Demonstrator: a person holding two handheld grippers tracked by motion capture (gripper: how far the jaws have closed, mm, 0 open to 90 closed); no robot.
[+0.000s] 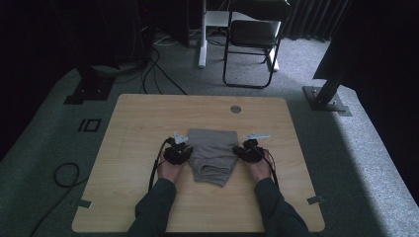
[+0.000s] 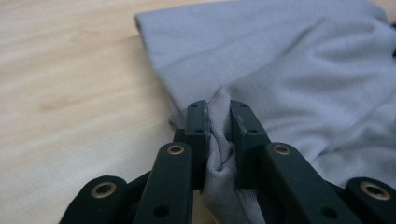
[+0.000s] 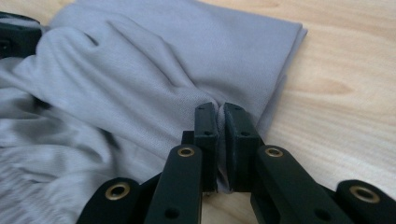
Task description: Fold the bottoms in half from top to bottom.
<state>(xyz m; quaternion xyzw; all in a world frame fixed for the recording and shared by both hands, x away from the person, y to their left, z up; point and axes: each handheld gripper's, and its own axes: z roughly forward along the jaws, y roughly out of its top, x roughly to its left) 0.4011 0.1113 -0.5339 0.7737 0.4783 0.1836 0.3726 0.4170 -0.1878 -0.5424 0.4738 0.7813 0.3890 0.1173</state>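
Note:
A folded grey cloth [image 1: 213, 154] lies in the middle of the wooden table [image 1: 143, 118]. My left gripper [image 1: 184, 152] is at its left edge, shut on a bunched fold of the grey cloth [image 2: 280, 74]; the fabric is pinched between the two black pads of the left gripper [image 2: 218, 122]. At the cloth's right edge my right gripper [image 1: 243, 151] is shut on a thin layer of the grey cloth [image 3: 154, 74], the jaws of the right gripper [image 3: 220, 122] nearly touching. Both hands rest low over the table.
A round grommet hole [image 1: 235, 109] sits near the table's far edge. Beyond the table stand a folding chair [image 1: 253, 39] and metal stand bases [image 1: 327, 99] on grey carpet. Cables [image 1: 64, 175] trail on the floor at left.

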